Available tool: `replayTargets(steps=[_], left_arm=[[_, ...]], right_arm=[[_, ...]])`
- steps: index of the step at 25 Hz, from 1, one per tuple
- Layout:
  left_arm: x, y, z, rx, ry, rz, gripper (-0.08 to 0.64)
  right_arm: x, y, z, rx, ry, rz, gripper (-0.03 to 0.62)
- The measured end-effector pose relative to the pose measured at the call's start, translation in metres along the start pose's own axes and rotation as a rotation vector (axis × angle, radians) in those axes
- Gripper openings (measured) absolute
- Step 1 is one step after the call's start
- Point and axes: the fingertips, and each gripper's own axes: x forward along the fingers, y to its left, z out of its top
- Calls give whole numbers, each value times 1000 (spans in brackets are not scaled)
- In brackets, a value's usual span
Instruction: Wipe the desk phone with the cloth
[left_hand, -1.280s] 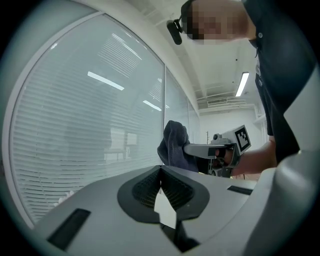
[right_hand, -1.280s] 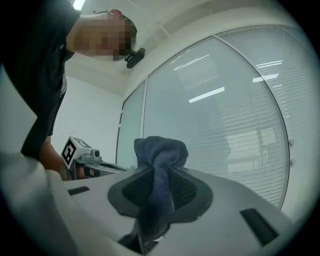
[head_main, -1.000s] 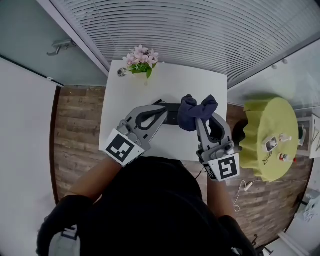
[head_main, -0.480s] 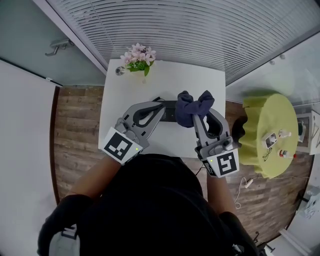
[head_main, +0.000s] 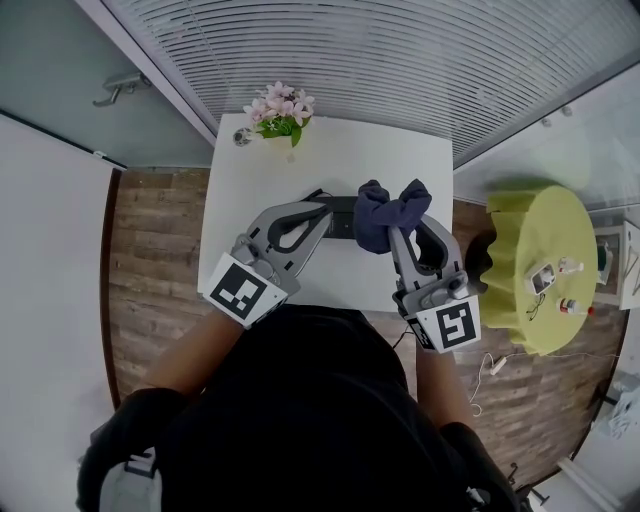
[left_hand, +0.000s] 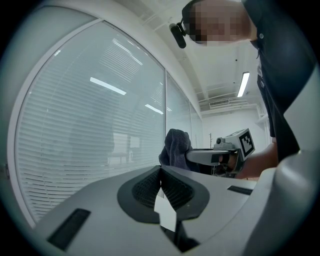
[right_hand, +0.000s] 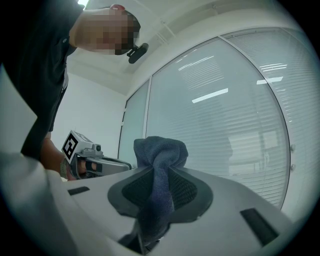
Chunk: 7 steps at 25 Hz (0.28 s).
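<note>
The black desk phone (head_main: 342, 222) lies on the white table (head_main: 400, 160), mostly hidden between my two grippers. My right gripper (head_main: 402, 230) is shut on a dark blue cloth (head_main: 388, 214) that bunches up above its jaws, over the phone's right end. In the right gripper view the cloth (right_hand: 159, 167) runs down between the pads. My left gripper (head_main: 322, 212) sits at the phone's left end, its jaws shut with nothing held. The left gripper view looks upward, away from the table, and shows the cloth (left_hand: 176, 146) and the right gripper beside it.
A small pot of pink flowers (head_main: 280, 112) stands at the table's far left corner. A yellow-green round stool (head_main: 540, 268) with small items on it is to the right on the wood floor. A blind-covered glass wall runs behind the table.
Both grippers and the cloth have edged slightly away from me over the phone. The jaws have not changed.
</note>
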Motion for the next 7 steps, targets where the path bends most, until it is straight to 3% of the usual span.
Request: replayTargets(steps=[7], left_arm=[[-2,-6,-1,-1,1,3,11]], right_arm=[[-4,2,1,-3,-2,6,97]])
